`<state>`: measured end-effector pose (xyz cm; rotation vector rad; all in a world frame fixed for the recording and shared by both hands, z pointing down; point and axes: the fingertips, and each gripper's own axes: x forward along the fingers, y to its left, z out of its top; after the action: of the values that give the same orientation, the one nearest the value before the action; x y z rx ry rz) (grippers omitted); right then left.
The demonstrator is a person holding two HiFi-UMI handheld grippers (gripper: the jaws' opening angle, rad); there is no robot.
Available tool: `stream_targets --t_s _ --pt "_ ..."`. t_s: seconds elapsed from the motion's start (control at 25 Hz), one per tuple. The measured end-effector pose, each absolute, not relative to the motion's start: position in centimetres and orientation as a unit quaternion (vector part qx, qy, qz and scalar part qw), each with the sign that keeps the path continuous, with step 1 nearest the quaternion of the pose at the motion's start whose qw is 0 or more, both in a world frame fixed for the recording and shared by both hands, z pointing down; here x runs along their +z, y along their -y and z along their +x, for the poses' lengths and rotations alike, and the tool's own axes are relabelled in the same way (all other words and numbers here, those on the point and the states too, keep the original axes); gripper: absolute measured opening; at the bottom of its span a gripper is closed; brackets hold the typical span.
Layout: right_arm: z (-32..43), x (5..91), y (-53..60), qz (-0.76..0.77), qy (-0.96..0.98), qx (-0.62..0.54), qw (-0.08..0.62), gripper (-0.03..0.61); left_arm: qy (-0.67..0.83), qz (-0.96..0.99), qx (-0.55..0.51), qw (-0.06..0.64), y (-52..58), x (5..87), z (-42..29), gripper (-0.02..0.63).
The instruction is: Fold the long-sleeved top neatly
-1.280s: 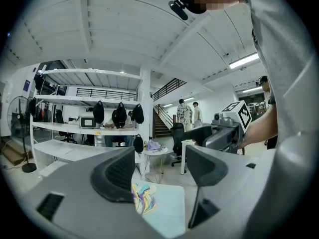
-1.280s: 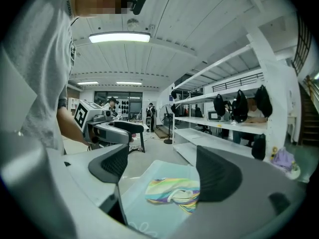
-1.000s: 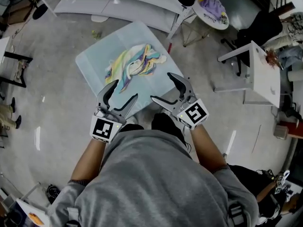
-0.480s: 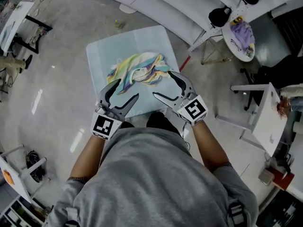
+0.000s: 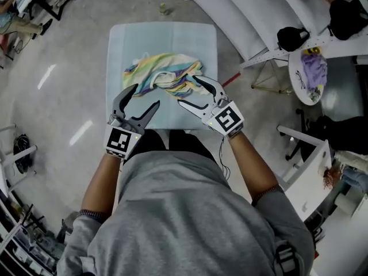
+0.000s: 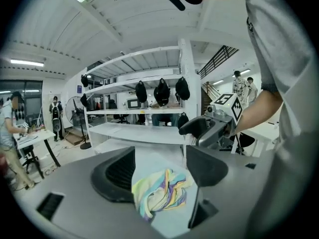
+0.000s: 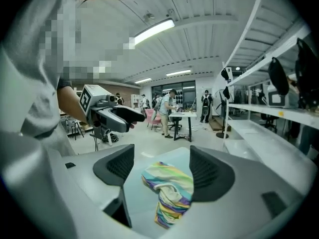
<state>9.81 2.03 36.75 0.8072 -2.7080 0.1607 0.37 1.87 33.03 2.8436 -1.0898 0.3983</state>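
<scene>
Item: long-sleeved top (image 5: 164,76), pastel-striped, lying in a crumpled heap at the middle of the pale table (image 5: 118,45), with no sleeve or hem laid out. Left gripper (image 5: 145,96): jaws released and wide apart, tips at the near left edge of the heap, holding nothing; its own view shows the cloth beyond the gap and not between the pads. Right gripper (image 5: 190,91): jaws apart but just now closing somewhat, tips over the near right edge of the heap, pads not yet pressing cloth. Change noted: a second ago both grippers hung over the near edge of the table, short of the garment; both are now further in and lower, at the cloth itself. The heap keeps the same shape throughout. Reading: the approach is ending and a first pinch is probably next, to lift and spread the top; folding has not begun.
</scene>
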Motion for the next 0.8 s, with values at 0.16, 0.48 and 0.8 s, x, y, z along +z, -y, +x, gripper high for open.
stream_targets --t_s 0.16,0.48,0.8 --pt "9.7 39.7 -1.0 0.243 0.949 0.056 0.193 0.33 0.371 0.914 0.164 0.037 -2.0 36.5 -0.2 0.344" --pt "8.7 46.5 1.1 0.202 0.942 0.058 0.26 0.308 0.377 0.893 0.237 0.068 -0.7 46.0 -2.5 0.343" --pt "8.2 53.6 2.8 0.194 0.932 0.069 0.299 0.255 0.351 0.893 0.268 0.089 0.6 54.4 -2.6 0.336"
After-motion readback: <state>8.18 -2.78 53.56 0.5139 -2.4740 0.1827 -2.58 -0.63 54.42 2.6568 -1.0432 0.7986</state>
